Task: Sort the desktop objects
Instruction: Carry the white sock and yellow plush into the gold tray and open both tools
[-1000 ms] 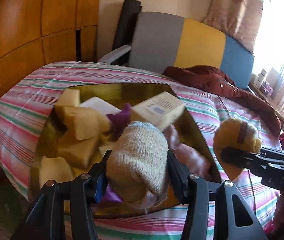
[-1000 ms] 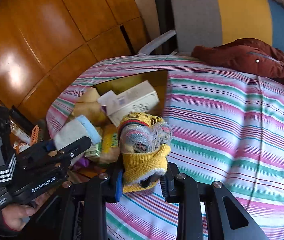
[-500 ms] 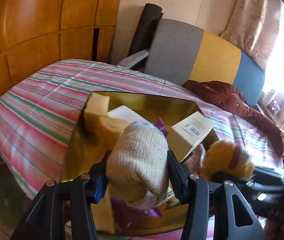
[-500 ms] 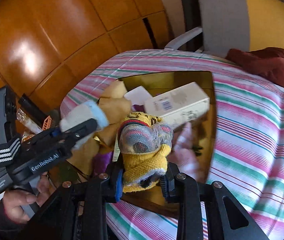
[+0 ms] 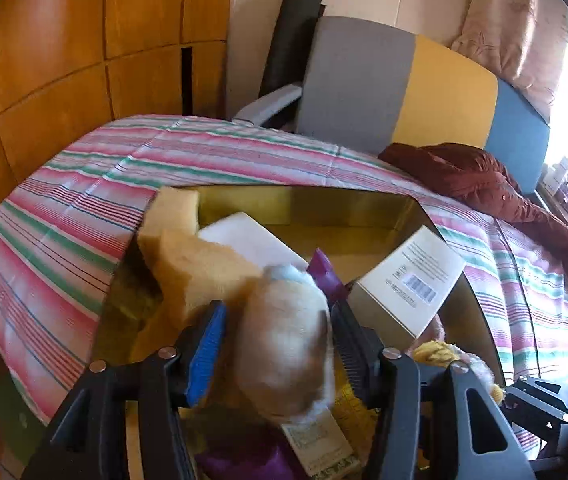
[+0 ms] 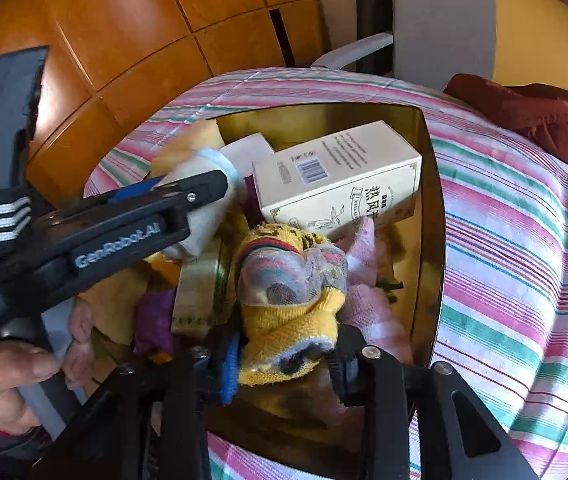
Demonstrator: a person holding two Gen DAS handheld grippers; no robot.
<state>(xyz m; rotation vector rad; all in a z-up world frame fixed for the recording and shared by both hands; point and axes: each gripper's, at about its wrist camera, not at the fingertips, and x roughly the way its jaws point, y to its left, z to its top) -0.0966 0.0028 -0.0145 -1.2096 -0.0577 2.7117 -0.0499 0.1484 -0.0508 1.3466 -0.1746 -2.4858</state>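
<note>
Left wrist view: left claw [image 5: 278, 344] over the gold box [image 5: 304, 204], jaws just parted, cream sock roll [image 5: 284, 340] loose between them, blurred, apparently dropping onto the sponges [image 5: 200, 276] and carton [image 5: 408, 284].

Right wrist view: right claw [image 6: 284, 364] lowered from the striped cloth [image 6: 524, 240] into the box, jaws just easing off the yellow sock bundle [image 6: 288, 300], barely clear. Both items about delivered. Wooden panels [image 6: 124, 40], chair [image 6: 444, 32], brown jacket [image 6: 524, 116] behind.
</note>
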